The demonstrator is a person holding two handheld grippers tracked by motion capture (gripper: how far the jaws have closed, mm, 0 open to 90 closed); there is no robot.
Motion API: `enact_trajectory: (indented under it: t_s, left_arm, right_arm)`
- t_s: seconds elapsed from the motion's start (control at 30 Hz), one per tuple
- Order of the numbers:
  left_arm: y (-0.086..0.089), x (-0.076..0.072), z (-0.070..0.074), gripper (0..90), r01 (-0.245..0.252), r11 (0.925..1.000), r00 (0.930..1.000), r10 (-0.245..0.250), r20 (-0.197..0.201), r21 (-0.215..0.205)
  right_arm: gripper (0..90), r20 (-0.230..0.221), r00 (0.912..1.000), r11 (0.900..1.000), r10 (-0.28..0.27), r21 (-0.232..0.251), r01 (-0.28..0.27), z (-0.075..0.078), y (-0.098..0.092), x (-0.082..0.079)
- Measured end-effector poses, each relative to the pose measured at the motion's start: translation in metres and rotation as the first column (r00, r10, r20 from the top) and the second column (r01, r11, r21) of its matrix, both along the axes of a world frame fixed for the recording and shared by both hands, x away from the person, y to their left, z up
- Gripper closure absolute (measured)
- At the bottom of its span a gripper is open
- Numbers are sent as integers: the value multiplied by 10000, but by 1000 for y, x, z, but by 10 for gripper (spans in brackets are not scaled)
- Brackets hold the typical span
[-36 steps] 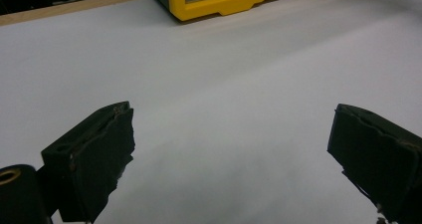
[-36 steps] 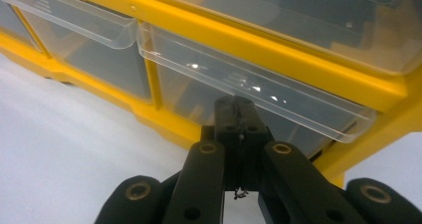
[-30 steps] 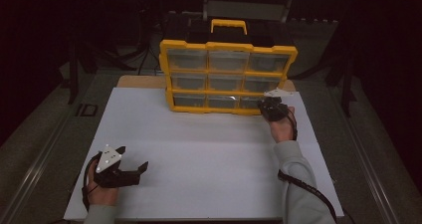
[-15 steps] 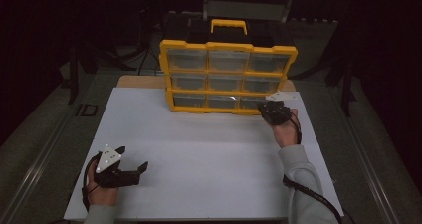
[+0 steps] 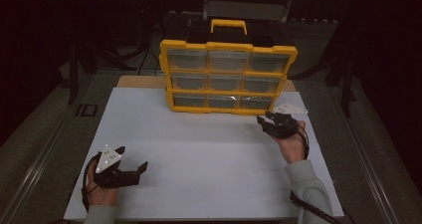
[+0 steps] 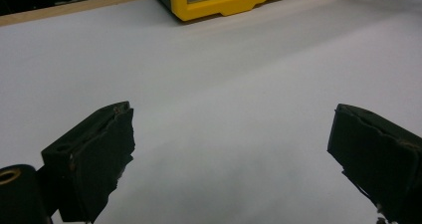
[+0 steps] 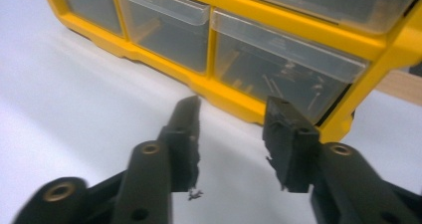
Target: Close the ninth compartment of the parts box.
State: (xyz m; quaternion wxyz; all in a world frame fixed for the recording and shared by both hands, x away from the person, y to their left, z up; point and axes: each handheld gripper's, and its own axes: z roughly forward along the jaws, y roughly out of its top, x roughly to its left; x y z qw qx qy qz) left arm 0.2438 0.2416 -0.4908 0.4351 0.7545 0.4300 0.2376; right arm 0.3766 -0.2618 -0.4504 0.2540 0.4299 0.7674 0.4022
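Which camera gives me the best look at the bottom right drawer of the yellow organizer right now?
The right gripper view: the bottom right drawer sits close behind the open right gripper, its clear front showing thin items inside. The high view shows the drawer small and dim. The left gripper view catches just the yellow organizer base.

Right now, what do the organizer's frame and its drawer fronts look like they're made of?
Organizer frame: likely moulded plastic, glossy yellow with rounded edges. Drawer fronts: probably clear rigid plastic, slightly hazy, since contents show through them. The right claw is near the bottom right drawer.
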Motion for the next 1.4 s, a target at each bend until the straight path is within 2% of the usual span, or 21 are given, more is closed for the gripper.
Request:
enact_trajectory:
  t_s: [0.1,0.3,0.53,0.97,1.17,1.4]
  left_arm:
    - [0,0,0,49,4,10000,10000,-4,-3,-8]
    - [0,-1,0,49,5,10000,10000,-5,2,11]
    - [0,-1,0,49,-5,10000,10000,5,1,9]
    - [1,-2,1,49,-26,10000,10000,26,54,22]
    - [2,-3,2,49,-70,10000,9999,70,97,-8]
    - [1,-7,4,49,-124,9998,9997,120,213,184]
  right_arm:
    - [467,-19,10000,9999,24,154,-24,0,0,-9]
    - [280,38,9998,9998,185,11,-186,1,2,-27]
    - [148,84,9995,9995,305,54,-305,-1,2,-49]
    - [130,185,9988,9956,446,817,-459,-20,-15,-88]
    - [116,214,9990,9950,398,903,-416,-25,-23,-102]
    - [101,202,9989,9920,433,1180,-454,-30,-34,-115]
